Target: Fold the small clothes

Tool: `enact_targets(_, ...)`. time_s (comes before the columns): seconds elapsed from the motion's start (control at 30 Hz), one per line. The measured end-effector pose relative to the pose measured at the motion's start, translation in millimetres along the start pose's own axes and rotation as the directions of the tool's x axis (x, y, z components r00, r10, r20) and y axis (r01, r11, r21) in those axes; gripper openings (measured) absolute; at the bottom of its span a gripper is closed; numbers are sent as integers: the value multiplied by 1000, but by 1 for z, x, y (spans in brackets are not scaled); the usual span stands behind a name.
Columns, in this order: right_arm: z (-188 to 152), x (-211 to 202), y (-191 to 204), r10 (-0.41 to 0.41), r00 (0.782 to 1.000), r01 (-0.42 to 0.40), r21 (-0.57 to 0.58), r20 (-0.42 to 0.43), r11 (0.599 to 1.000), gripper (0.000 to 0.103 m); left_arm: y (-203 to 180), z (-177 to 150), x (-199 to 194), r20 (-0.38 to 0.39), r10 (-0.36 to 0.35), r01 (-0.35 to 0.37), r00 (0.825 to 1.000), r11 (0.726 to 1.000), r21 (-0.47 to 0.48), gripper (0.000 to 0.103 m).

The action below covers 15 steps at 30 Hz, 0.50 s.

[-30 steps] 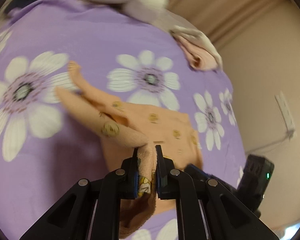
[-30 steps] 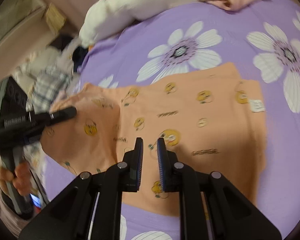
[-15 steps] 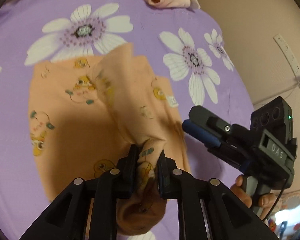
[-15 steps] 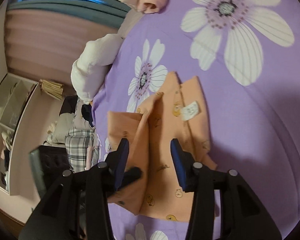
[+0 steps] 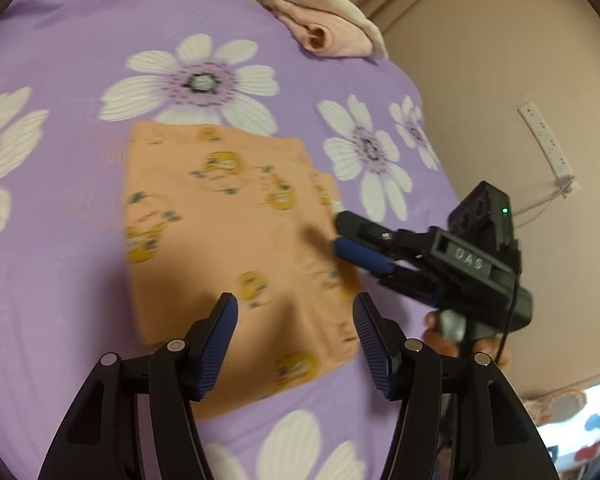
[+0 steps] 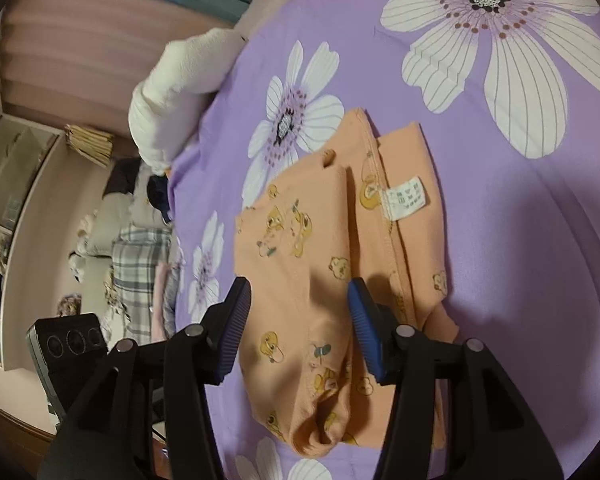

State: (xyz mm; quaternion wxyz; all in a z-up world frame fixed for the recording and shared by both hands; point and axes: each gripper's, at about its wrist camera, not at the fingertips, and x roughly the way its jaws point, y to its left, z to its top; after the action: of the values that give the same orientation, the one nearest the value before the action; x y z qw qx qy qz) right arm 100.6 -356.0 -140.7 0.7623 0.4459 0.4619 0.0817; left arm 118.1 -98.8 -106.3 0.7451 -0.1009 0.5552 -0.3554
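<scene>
A small orange garment with yellow cartoon prints (image 5: 228, 220) lies folded on the purple flowered bedsheet (image 5: 60, 60). It also shows in the right wrist view (image 6: 324, 264), with a white label (image 6: 406, 198) on top. My left gripper (image 5: 295, 340) is open and empty just above the garment's near edge. My right gripper (image 6: 298, 322) is open and empty over the garment. The right gripper also shows in the left wrist view (image 5: 352, 236), at the garment's right edge, jaws apart.
A rolled pink cloth (image 5: 328, 32) lies at the bed's far edge. A white plush pillow (image 6: 176, 84) sits at the bed's side. A pile of clothes with a plaid piece (image 6: 140, 272) and shelves lie beyond. A wall with a socket strip (image 5: 546, 140) is at the right.
My left gripper has opened and let go of the orange fold, which now lies flat. My right gripper has opened wider and stays over the garment.
</scene>
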Motion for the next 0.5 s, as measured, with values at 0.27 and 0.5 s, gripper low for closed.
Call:
enact_targets(0.27,-3,34,4,-81,990,74,-61,-118,995,50,36,-19,-10,7,-3,3,1000,997,-82,58)
enact_targets(0.5,10,49,11,-137,988,126,-146,-65,981,11,49,-24,-10,1,-7,7,1000,993,-119,58)
